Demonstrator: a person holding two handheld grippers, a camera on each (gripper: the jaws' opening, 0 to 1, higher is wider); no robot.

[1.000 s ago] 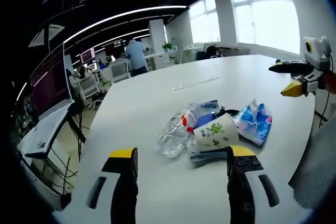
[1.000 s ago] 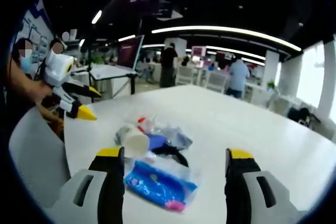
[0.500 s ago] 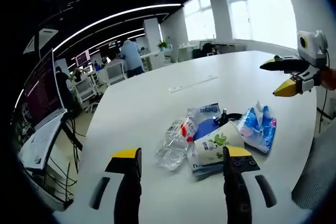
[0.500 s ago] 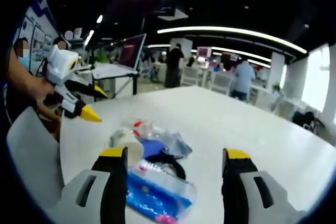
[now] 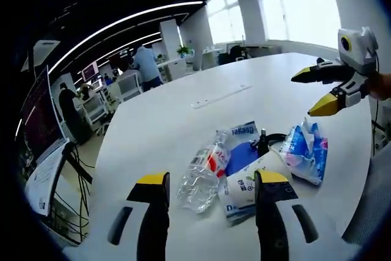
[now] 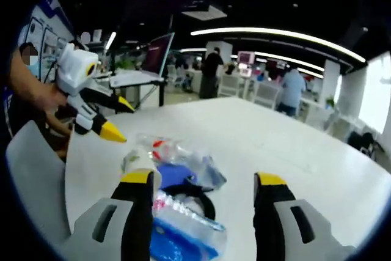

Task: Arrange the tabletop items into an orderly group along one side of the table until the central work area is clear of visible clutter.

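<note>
Clutter sits in one loose heap near the table's (image 5: pixel 183 114) edge, just ahead of both claws — nothing yet lined up along a side.

Left gripper view, left to right: left claw (image 5: pixel 211 184) wide open, holding nothing, jaws straddling the near side of the heap. Between the jaws and just beyond the tips lies a crushed clear bottle (image 5: pixel 200 172) with a red label, on its side. Beside it, by the right jaw tip, a paper cup (image 5: pixel 247 181), also on its side, resting on a blue packet (image 5: pixel 243 154). Past the cup, a black cable loop (image 5: pixel 269 140). Right of the jaws, a blue-and-pink plastic bag (image 5: pixel 305 151), crumpled. Above that bag hangs the right claw (image 5: pixel 311 93), jaws parted, empty.

Right gripper view: right claw (image 6: pixel 204 181) open wide, gripping nothing, jaws either side of the bag (image 6: pixel 183 236), which lies just beneath and between them. Beyond the tips: cup (image 6: pixel 139 162), bottle (image 6: pixel 168 150), blue packet (image 6: pixel 174 174), cable (image 6: pixel 189 195). Left claw (image 6: pixel 116 120) enters from the left, above the heap, a hand (image 6: pixel 46 99) on it.

Judgement: both claws are open and poised over opposite ends of the heap, probably so each can take its nearest item — bottle or cup for the left, bag for the right. Items overlap, so lifting one may drag another. Task looks barely begun.
</note>
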